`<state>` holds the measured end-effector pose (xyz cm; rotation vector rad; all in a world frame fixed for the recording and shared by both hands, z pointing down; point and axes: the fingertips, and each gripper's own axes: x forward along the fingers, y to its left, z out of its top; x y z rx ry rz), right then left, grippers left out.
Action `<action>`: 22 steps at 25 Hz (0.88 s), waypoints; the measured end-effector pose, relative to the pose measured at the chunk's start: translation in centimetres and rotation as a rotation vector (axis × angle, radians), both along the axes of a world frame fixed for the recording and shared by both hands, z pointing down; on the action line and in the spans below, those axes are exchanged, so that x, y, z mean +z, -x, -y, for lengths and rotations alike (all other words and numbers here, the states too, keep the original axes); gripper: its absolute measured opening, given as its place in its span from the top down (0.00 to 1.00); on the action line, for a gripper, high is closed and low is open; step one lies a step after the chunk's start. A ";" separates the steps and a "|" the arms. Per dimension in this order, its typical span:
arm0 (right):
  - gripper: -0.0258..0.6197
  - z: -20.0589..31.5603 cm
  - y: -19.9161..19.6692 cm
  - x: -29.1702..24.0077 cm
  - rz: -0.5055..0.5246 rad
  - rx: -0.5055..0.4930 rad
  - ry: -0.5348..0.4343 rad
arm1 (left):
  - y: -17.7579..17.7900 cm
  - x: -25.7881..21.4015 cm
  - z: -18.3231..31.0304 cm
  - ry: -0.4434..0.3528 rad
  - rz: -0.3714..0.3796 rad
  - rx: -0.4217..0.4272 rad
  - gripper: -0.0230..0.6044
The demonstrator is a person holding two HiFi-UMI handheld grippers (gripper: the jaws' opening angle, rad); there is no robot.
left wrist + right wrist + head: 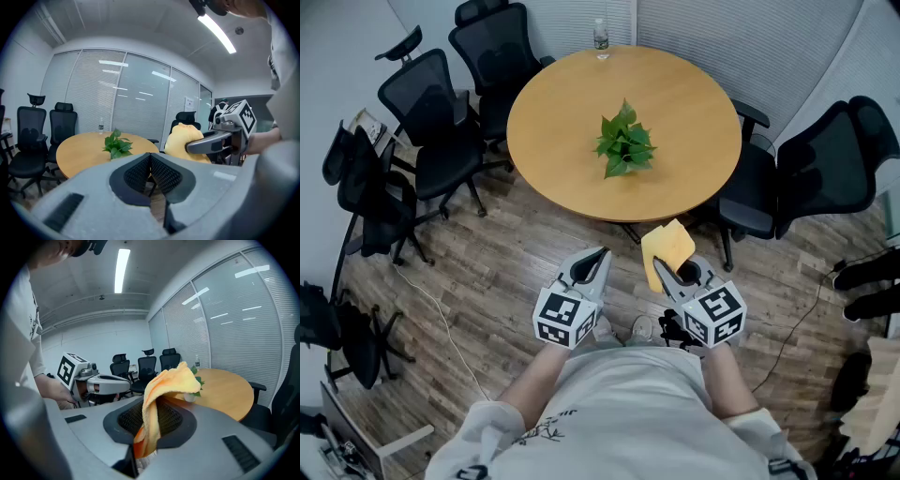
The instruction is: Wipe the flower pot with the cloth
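A small green plant (625, 142) in a white flower pot stands near the middle of the round wooden table (553, 103); its pot (190, 397) shows behind the cloth in the right gripper view, and the plant (116, 144) appears in the left gripper view. My right gripper (668, 273) is shut on a yellow cloth (667, 249), which sticks up from the jaws (165, 390) and shows as a yellow bunch (180, 140) in the left gripper view. My left gripper (598, 258) is shut with nothing in it. Both grippers hover over the floor, short of the table's near edge.
Black office chairs (427, 122) ring the table at left, and more (825, 164) stand at right. A clear water bottle (601, 39) stands at the table's far edge. Cables (441, 319) run over the wooden floor. Blinds cover the glass wall behind.
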<state>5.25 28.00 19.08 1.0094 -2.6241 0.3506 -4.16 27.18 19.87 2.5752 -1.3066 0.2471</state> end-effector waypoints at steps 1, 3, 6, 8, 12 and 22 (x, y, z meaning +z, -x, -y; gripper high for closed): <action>0.87 0.0 0.1 0.0 0.001 0.000 0.001 | 0.1 0.0 0.0 0.000 0.000 0.000 0.95; 0.87 0.0 0.3 0.1 0.003 0.000 0.002 | 0.3 0.1 0.0 -0.001 -0.001 0.001 0.95; 0.87 0.1 0.4 0.2 0.004 -0.001 0.003 | 0.4 0.2 0.1 0.000 0.000 0.001 0.95; 0.87 0.1 0.4 0.2 0.003 -0.004 0.002 | 0.3 0.2 0.1 0.000 -0.001 0.001 0.95; 0.87 -0.1 0.8 0.2 -0.008 -0.012 -0.001 | 0.6 0.1 0.1 -0.001 -0.003 0.004 0.95; 0.87 0.0 2.3 -0.3 0.006 0.010 0.009 | 2.0 -0.3 0.2 -0.013 -0.012 0.026 0.95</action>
